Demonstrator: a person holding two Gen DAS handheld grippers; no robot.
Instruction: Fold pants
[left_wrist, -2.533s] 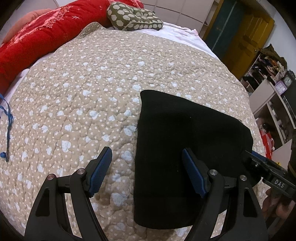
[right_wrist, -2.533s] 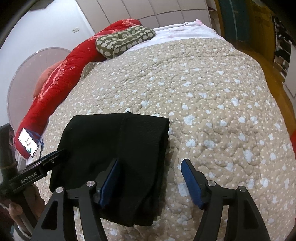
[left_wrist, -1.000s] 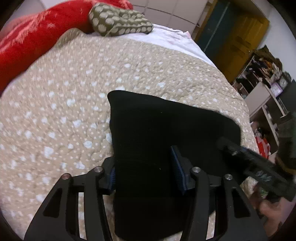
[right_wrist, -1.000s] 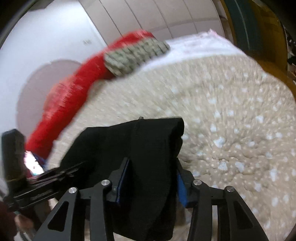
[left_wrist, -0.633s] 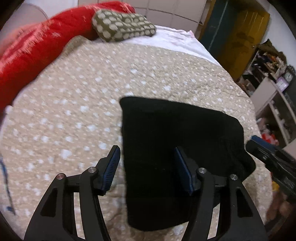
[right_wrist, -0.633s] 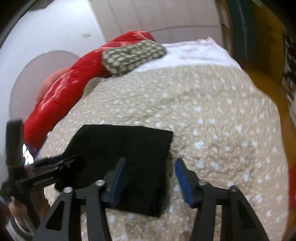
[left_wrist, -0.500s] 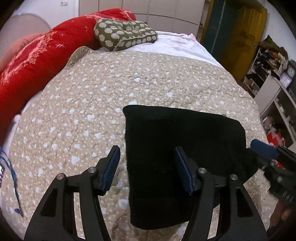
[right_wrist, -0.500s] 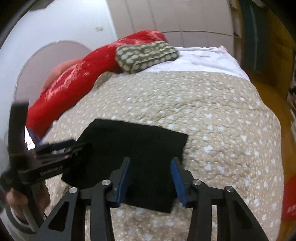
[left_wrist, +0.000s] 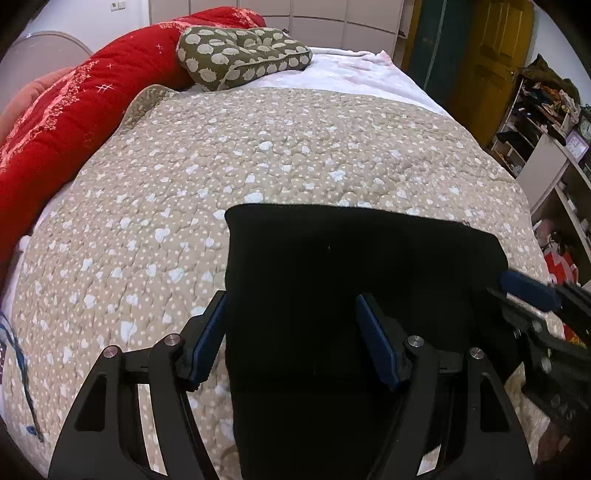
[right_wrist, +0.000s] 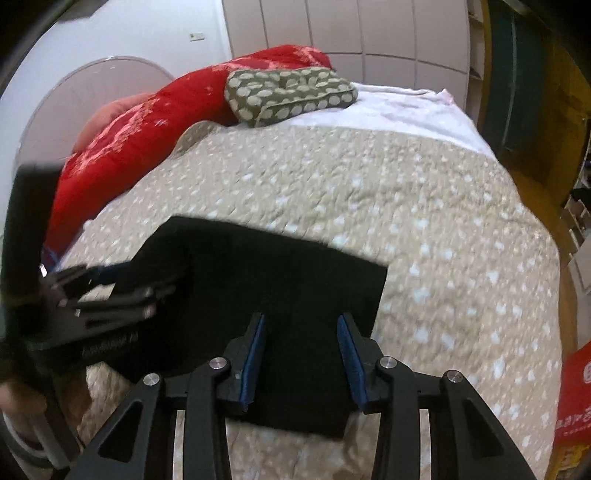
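Note:
The black pants (left_wrist: 332, 280) lie folded into a flat rectangle on the beige quilt (left_wrist: 240, 155). My left gripper (left_wrist: 291, 317) is open above the near left part of the pants, holding nothing. My right gripper (right_wrist: 301, 336) is open, its jaws narrower, over the near right part of the pants (right_wrist: 266, 280). The right gripper also shows at the right edge of the left wrist view (left_wrist: 532, 295). The left gripper shows blurred at the left of the right wrist view (right_wrist: 110, 288).
A red duvet (left_wrist: 66, 122) and an olive spotted cushion (left_wrist: 240, 59) lie at the head of the bed. Shelves (left_wrist: 546, 140) and a yellow door (left_wrist: 491, 62) stand to the right. A blue cord (left_wrist: 18, 373) lies at the left edge.
Both grippers were shut on the pants one second ago and have since let go and opened. The pants now lie flat and both grippers have risen slightly.

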